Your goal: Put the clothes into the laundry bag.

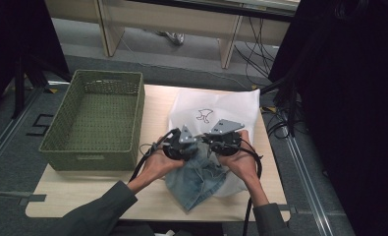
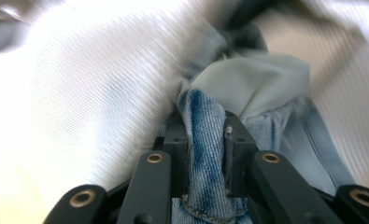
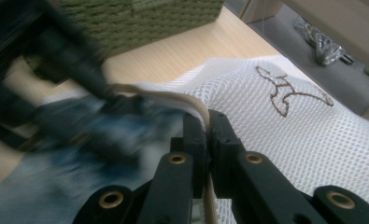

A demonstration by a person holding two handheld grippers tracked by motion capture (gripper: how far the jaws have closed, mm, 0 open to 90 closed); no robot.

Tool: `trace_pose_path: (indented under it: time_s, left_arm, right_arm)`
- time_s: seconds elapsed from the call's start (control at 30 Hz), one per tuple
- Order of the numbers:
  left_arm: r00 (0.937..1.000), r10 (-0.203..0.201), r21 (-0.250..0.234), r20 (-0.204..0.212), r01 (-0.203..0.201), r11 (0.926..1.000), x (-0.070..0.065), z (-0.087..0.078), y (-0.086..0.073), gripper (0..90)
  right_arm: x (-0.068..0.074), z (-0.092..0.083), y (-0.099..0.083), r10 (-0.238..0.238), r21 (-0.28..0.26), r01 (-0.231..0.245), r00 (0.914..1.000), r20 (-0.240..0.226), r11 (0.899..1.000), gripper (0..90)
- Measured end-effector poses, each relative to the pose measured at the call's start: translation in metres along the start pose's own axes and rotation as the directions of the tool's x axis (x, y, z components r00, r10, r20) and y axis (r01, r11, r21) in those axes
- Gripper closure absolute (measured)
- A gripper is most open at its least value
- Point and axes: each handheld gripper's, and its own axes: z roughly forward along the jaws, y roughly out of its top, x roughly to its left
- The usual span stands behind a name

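A blue denim garment (image 1: 199, 179) lies crumpled at the table's front, partly on a white mesh bag (image 1: 221, 105) that bears a small drawn figure. My left gripper (image 1: 181, 146) is shut on a fold of the denim (image 2: 203, 112), beside a pale pocket lining (image 2: 252, 84). Just to its right, my right gripper (image 1: 224, 142) is shut on the mesh bag's beige corded rim (image 3: 191, 100). In the right gripper view the jaws (image 3: 207, 126) pinch that rim, with the mesh (image 3: 275, 135) spreading to the right and blurred denim (image 3: 56, 186) at the left.
A green woven basket (image 1: 137, 118) stands on the left half of the light wooden table (image 1: 83, 189); it holds nothing. Dark stands and cables border the right side, and a wooden bench is on the floor behind the table.
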Motion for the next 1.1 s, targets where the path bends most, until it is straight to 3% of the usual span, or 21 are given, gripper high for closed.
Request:
trace_pose_path:
  time_s: [0.07, 0.13, 0.2, 0.27, 0.33, 0.47, 0.57, 0.6, 0.63, 0.7, 0.77, 0.8, 0.83, 0.87, 0.9, 0.93, 0.97, 1.0, 1.03, 1.07, 1.1]
  left_arm:
    - [0.9995, -0.028, -0.017, -0.017, 0.028, 0.9995, 0.008, 0.006, 0.002, 74.5]
    - [0.999, -0.043, 0.058, 0.009, 0.043, 0.9974, 0.012, 0.018, -0.007, 71.8]
    - [0.9987, -0.05, 0.095, 0.011, 0.049, 0.9943, 0.012, 0.025, -0.022, 65.1]
    - [0.9966, -0.078, 0.084, 0.026, 0.075, 0.9936, 0.011, 0.023, -0.031, 52.0]
    - [0.9973, -0.064, 0.07, 0.036, 0.061, 0.9957, 0.008, 0.008, -0.034, 38.3]
    - [0.998, -0.044, 0.082, 0.046, 0.04, 0.9959, -0.003, -0.026, -0.038, 22.6]
    - [0.9985, -0.035, 0.122, 0.042, 0.029, 0.9921, -0.012, -0.048, -0.05, 18.3]
    - [0.995, -0.059, 0.142, 0.08, 0.047, 0.9887, -0.016, -0.051, -0.056, 18.8]
    - [0.995, -0.057, 0.168, 0.082, 0.042, 0.9848, -0.018, -0.053, -0.063, 18.9]
    - [0.9953, -0.038, 0.207, 0.089, 0.019, 0.9782, -0.022, -0.05, -0.074, 18.9]
    - [0.9899, -0.065, 0.247, 0.126, 0.032, 0.9685, -0.028, -0.04, -0.083, 19.5]
    - [0.9884, -0.053, 0.245, 0.142, 0.017, 0.9693, -0.029, -0.034, -0.085, 19.1]
    - [0.9879, -0.04, 0.262, 0.15, 0.0, 0.9651, -0.029, -0.028, -0.087, 19.0]
    - [0.9857, -0.06, 0.277, 0.157, 0.014, 0.9607, -0.032, -0.021, -0.089, 19.6]
    - [0.9824, -0.034, 0.286, 0.184, -0.02, 0.9581, -0.03, -0.013, -0.089, 21.5]
    - [0.9778, -0.039, 0.279, 0.206, -0.02, 0.9601, -0.031, -0.006, -0.09, 27.6]
    - [0.9739, -0.004, 0.283, 0.227, -0.062, 0.9571, -0.031, 0.0, -0.09, 39.5]
    - [0.977, 0.021, 0.257, 0.212, -0.077, 0.9634, -0.036, 0.007, -0.089, 54.8]
    - [0.9737, 0.075, 0.266, 0.215, -0.133, 0.9547, -0.036, 0.01, -0.086, 65.8]
    - [0.9769, 0.046, 0.252, 0.209, -0.099, 0.9627, -0.035, 0.016, -0.082, 74.0]
    - [0.9738, -0.002, 0.236, 0.227, -0.053, 0.9704, -0.031, 0.018, -0.077, 83.0]
  right_arm:
    - [0.0, -0.001, 0.002, -0.011, -0.006, 0.011, 0.9999, 0.001, 1.0, 87.6]
    - [-0.002, 0.002, 0.0, -0.008, 0.012, 0.008, 0.9999, 0.007, 1.0, 87.6]
    - [-0.003, 0.007, -0.007, 0.006, 0.046, -0.006, 1.0, 0.004, 0.999, 87.6]
    - [-0.003, 0.011, -0.016, 0.028, 0.077, -0.028, 0.9996, -0.001, 0.997, 87.6]
    - [-0.005, 0.013, -0.021, 0.044, 0.089, -0.043, 0.999, -0.007, 0.995, 87.5]
    - [-0.007, 0.011, -0.021, 0.046, 0.083, -0.045, 0.999, 0.0, 0.995, 87.5]
    - [-0.005, 0.011, -0.02, 0.035, 0.084, -0.034, 0.9994, -0.004, 0.996, 87.4]
    - [-0.005, 0.011, -0.02, 0.031, 0.086, -0.03, 0.9995, -0.007, 0.996, 87.4]
    - [-0.005, 0.012, -0.02, 0.03, 0.084, -0.03, 0.9995, 0.0, 0.996, 87.4]
    - [-0.003, 0.012, -0.019, 0.019, 0.088, -0.018, 0.9997, -0.014, 0.996, 87.4]
    - [-0.003, 0.012, -0.019, 0.027, 0.091, -0.025, 0.9995, -0.016, 0.996, 87.3]
    - [-0.003, 0.012, -0.018, 0.029, 0.091, -0.027, 0.9994, -0.017, 0.995, 87.3]
    - [-0.003, 0.012, -0.018, 0.03, 0.09, -0.029, 0.9994, -0.018, 0.996, 87.3]
    - [-0.003, 0.013, -0.018, 0.014, 0.084, -0.013, 0.9997, -0.02, 0.996, 87.3]
    - [-0.003, 0.013, -0.018, 0.012, 0.083, -0.011, 0.9998, -0.017, 0.996, 87.3]
    - [-0.002, 0.013, -0.018, 0.026, 0.092, -0.024, 0.9994, -0.021, 0.995, 87.3]
    - [-0.001, 0.014, -0.018, 0.031, 0.093, -0.029, 0.9991, -0.027, 0.995, 87.4]
    - [0.0, 0.014, -0.018, 0.023, 0.087, -0.02, 0.9994, -0.025, 0.996, 87.4]
    - [0.0, 0.014, -0.018, 0.006, 0.092, -0.004, 0.9997, -0.022, 0.996, 87.4]
    - [0.002, 0.015, -0.018, 0.018, 0.093, -0.014, 0.9992, -0.037, 0.996, 87.5]
    - [0.002, 0.015, -0.017, -0.004, 0.086, 0.008, 0.9991, -0.042, 0.996, 87.5]
